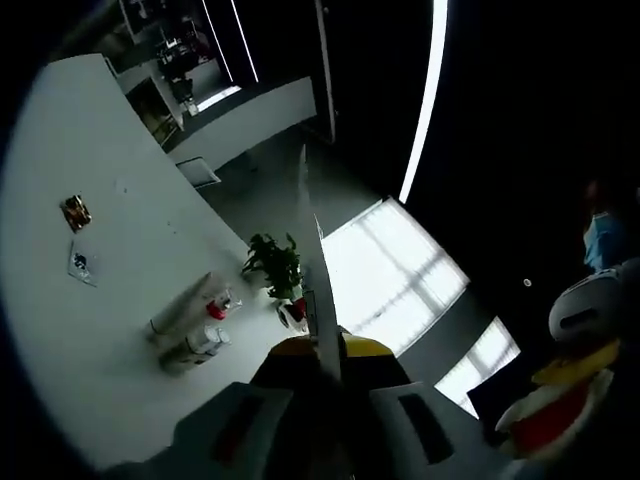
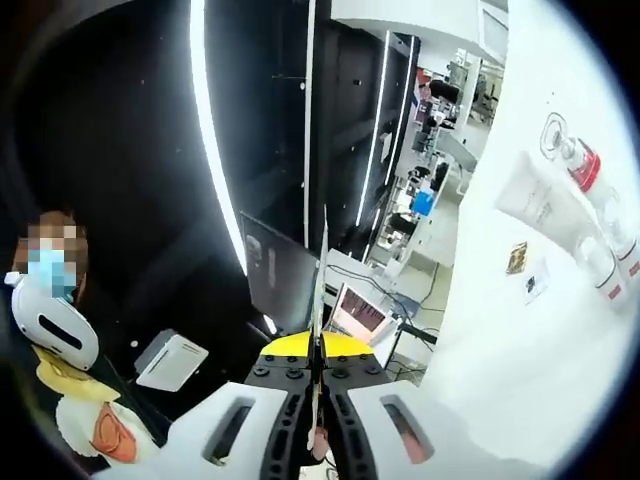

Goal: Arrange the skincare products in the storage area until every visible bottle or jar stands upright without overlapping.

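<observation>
The skincare products sit together on a white table (image 1: 90, 330). In the left gripper view a white tube (image 1: 180, 308) lies flat beside a red-capped bottle (image 1: 217, 306) and a pale bottle (image 1: 197, 348), both seemingly on their sides. In the right gripper view the same group shows as the tube (image 2: 538, 200), a red-banded bottle (image 2: 588, 168) and another bottle (image 2: 606, 268). My left gripper (image 1: 318, 300) is shut with nothing in it, raised well off the products. My right gripper (image 2: 321, 285) is shut and empty too, far from the table.
Two small sachets (image 1: 75, 212) (image 1: 82, 265) lie farther along the table, also visible as sachets (image 2: 517, 257). A potted plant (image 1: 275, 265) stands past the table edge. A masked person (image 2: 50, 265) is behind the left gripper (image 2: 50, 325). Shelves and a laptop (image 2: 358, 312) lie beyond.
</observation>
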Motion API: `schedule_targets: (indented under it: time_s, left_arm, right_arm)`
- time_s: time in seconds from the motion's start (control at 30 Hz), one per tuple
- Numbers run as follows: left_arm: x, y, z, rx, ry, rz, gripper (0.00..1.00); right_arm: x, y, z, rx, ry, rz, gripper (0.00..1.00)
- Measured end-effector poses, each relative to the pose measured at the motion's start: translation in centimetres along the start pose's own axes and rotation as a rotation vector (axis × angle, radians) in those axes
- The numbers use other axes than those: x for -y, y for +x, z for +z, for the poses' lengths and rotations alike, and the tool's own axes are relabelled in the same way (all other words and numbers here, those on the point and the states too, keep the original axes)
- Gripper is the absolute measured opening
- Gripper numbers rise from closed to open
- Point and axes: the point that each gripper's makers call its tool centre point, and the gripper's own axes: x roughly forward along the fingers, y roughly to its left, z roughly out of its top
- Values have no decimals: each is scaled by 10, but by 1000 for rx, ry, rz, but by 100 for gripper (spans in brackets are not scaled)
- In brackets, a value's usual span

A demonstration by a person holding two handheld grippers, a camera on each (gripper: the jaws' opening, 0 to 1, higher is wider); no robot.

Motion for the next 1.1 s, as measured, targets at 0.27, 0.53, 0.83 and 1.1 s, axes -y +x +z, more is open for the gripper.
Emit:
schedule_targets:
  time_s: [0.27, 0.53, 0.83, 1.1]
  left_arm:
    - [0, -1, 12, 19, 22, -6, 4]
    - [-8, -8, 20, 43, 30, 30, 4]
    - [-2, -10, 28, 110, -46, -17, 0]
    - [-2, -10, 28, 136, -108, -30, 0]
  right_arm:
    - [-1, 0, 1, -16, -20, 6, 1]
    - [3, -3, 3, -40, -40, -12, 1]
    - [8, -4, 3, -48, -28, -28, 1]
    - [7, -3, 4, -41, -1, -17, 1]
